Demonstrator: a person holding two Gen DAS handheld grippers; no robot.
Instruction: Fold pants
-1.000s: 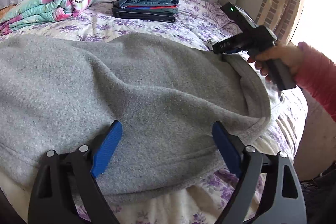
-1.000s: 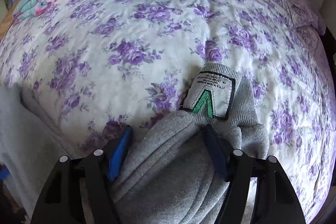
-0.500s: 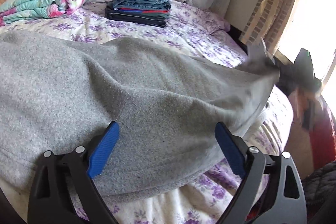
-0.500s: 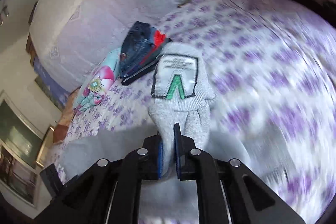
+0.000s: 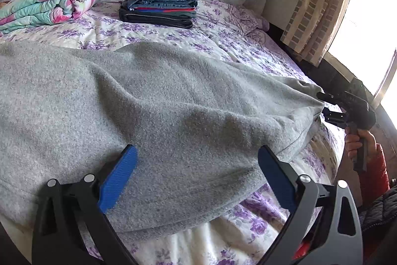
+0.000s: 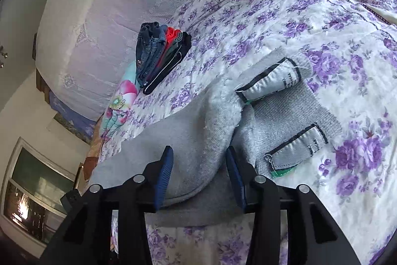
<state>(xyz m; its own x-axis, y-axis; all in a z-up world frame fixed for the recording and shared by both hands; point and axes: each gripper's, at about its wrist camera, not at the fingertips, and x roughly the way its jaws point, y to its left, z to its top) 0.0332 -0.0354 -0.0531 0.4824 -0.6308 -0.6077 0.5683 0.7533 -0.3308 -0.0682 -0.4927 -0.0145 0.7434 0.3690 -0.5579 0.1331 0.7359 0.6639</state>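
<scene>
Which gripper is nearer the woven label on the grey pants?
Right. The right gripper sits at the cuff end beside the label, jaws opening. The left gripper hovers open over the grey pants, further along.

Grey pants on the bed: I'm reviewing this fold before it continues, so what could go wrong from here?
The right gripper is opening with a bulge of the grey pants between its pads, so fabric may snag. The cuffs lie uneven, so the fold may skew. The hem by the left gripper nears the bed's edge and could slip.
</scene>
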